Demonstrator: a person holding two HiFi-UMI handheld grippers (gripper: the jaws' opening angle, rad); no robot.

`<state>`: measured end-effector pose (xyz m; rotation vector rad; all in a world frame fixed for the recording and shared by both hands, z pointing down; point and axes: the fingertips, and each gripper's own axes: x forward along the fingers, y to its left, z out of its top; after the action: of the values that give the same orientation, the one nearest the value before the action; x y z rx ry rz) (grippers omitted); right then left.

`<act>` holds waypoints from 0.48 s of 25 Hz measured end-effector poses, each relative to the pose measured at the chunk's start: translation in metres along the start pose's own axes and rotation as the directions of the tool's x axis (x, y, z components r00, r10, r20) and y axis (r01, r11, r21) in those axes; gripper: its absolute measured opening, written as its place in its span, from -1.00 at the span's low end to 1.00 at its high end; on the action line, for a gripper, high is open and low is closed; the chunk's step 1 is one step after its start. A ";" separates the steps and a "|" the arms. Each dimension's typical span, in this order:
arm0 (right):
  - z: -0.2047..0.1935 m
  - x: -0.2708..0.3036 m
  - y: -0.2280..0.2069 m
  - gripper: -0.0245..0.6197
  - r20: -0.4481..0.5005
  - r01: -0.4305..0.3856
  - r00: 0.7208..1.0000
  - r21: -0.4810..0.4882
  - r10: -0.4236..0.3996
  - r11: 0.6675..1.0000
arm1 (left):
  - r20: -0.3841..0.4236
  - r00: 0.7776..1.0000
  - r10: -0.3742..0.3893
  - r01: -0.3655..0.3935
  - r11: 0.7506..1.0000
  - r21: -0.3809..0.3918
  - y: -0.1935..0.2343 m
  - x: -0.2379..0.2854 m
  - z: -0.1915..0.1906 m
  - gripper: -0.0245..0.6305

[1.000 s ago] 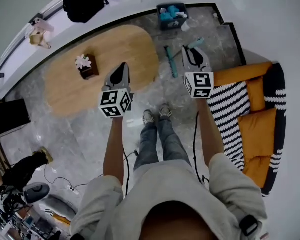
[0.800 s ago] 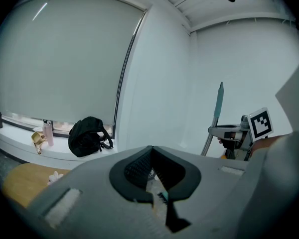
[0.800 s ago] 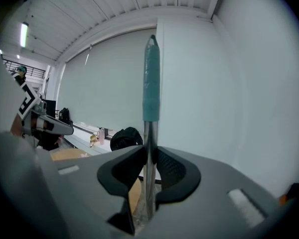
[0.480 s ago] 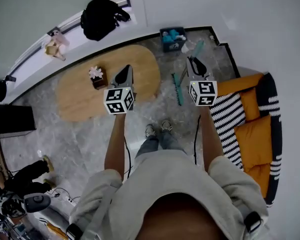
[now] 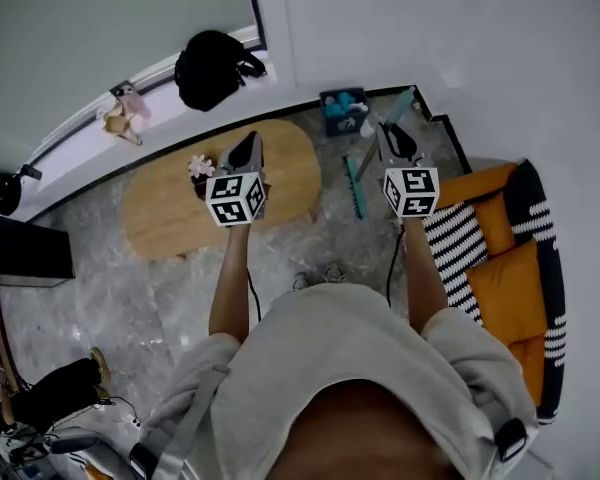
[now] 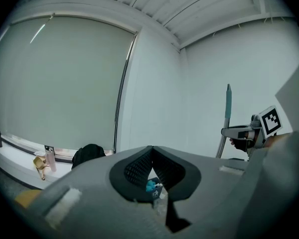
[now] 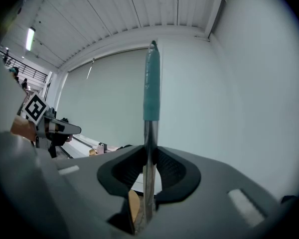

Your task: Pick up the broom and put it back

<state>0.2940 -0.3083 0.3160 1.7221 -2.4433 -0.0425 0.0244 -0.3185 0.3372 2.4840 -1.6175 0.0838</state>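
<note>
Right gripper view: right gripper point(image 7: 148, 153) pinches the upright broom point(image 7: 151, 83) | left gripper point(image 6: 152, 152) closed, empty | picked up, not put back yet

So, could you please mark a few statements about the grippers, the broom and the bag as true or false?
1. The right gripper is shut on the broom handle. True.
2. The left gripper also holds the broom. False: it is shut with nothing in it.
3. The broom handle has a teal grip at its top. True.
4. The black bag lies on the table. False: it lies on the window ledge.
</note>
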 end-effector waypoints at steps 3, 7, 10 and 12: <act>0.012 -0.005 -0.004 -0.67 0.020 0.007 1.000 -0.009 -0.007 1.000 | 0.018 1.000 -0.001 0.001 1.000 0.006 0.000 -0.005 0.009 -0.92; 0.022 -0.012 -0.004 -0.67 0.027 0.017 0.999 -0.020 -0.017 1.000 | 0.026 1.000 -0.004 0.004 1.000 0.004 0.002 -0.015 0.012 -0.91; 0.026 -0.017 0.000 -0.67 0.024 0.018 1.000 -0.033 -0.017 0.999 | 0.026 1.000 -0.008 0.008 1.000 0.004 0.005 -0.023 0.012 -0.92; 0.029 -0.020 0.004 -0.67 0.024 0.019 1.000 -0.037 -0.018 0.999 | 0.025 1.000 -0.011 0.011 1.000 0.006 0.008 -0.028 0.013 -0.92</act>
<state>0.2925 -0.2898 0.2857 1.7390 -2.4271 -0.1111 0.0053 -0.2982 0.3214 2.5083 -1.6155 0.0560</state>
